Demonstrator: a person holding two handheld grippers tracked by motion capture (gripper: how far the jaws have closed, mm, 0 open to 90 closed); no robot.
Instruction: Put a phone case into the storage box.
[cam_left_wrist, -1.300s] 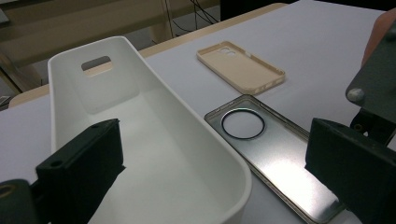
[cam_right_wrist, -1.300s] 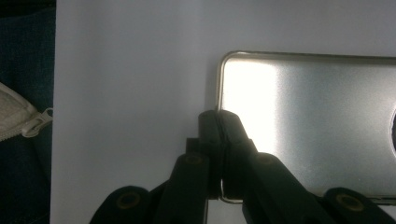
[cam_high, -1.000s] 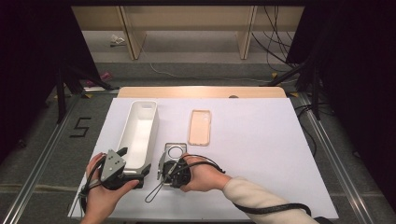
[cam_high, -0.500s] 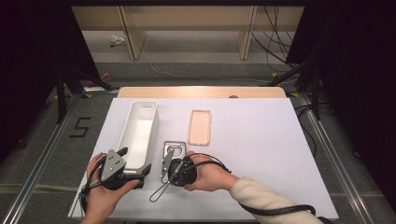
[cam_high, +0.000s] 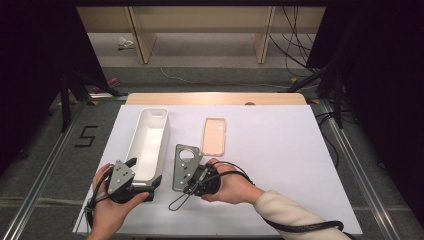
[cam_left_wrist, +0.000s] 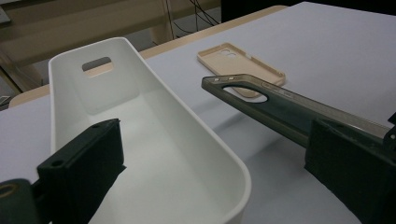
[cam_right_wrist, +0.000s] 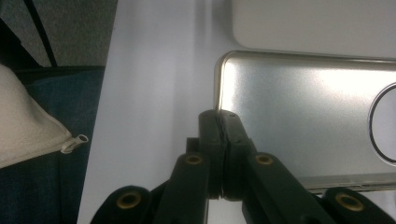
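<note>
White table cover (cam_high: 280, 150), near front edge: right gripper (cam_high: 196, 181) clamped shut on smoky translucent phone case (cam_high: 184, 165), lifted beside long white plastic bin (cam_high: 150, 142); left gripper (cam_high: 131, 186) gaping around bin's near end.

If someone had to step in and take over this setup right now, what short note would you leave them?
Right claw: shut on the edge of the dark phone case, held tilted off the white table.
Left claw: open, straddling the near end wall of the white bin; it grips nothing.
The beige phone case lies flat beside the bin.
Done: dark case picked up.
Left, probably: put it in the bin, which holds nothing; perhaps the beige case too.
</note>
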